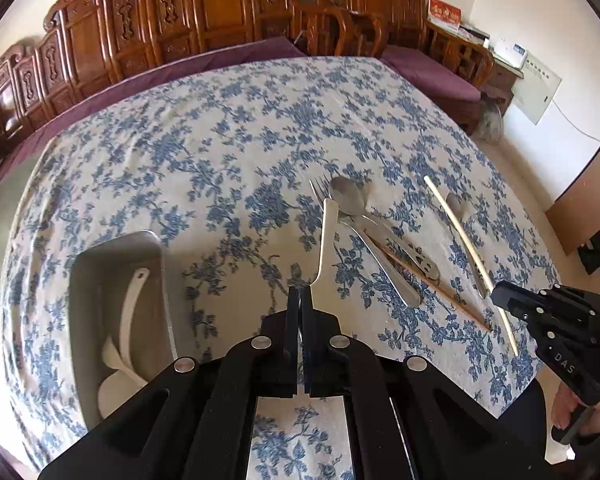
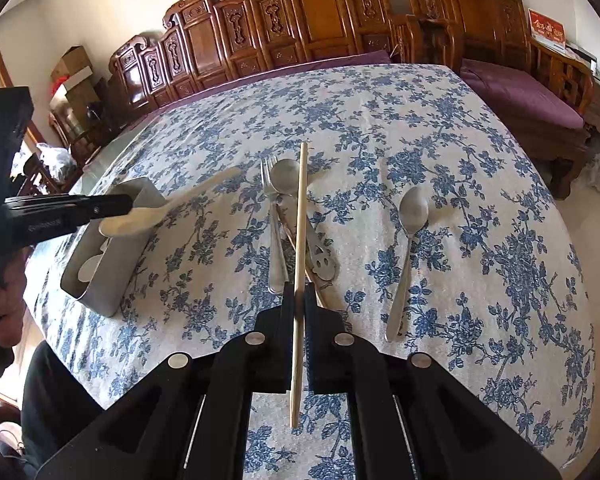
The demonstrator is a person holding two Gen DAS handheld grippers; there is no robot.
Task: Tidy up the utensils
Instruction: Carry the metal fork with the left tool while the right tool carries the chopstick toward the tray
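Note:
My left gripper point(image 1: 300, 294) is shut on the bowl end of a cream plastic spoon point(image 1: 326, 240), whose handle points away over the flowered cloth. It hangs right of a metal box point(image 1: 116, 256) that holds other cream spoons point(image 1: 130, 320). In the right wrist view this spoon point(image 2: 172, 204) is above the box point(image 2: 100, 284). My right gripper point(image 2: 299, 298) is shut on a pale chopstick point(image 2: 302, 216), which runs lengthwise through the jaws. Beneath it lie a fork point(image 2: 274, 232), a metal spoon point(image 2: 286, 176), a brown chopstick and a flat utensil with cut-outs point(image 2: 324, 266). Another metal spoon point(image 2: 410, 232) lies alone to the right.
The round table point(image 1: 160, 152) has a blue-flowered cloth. Carved wooden benches point(image 1: 220, 12) with purple cushions stand close behind it. A hand point(image 1: 568, 412) grips the right tool at the table's near right edge. Boxes and bags point(image 2: 72, 80) stand at the far left.

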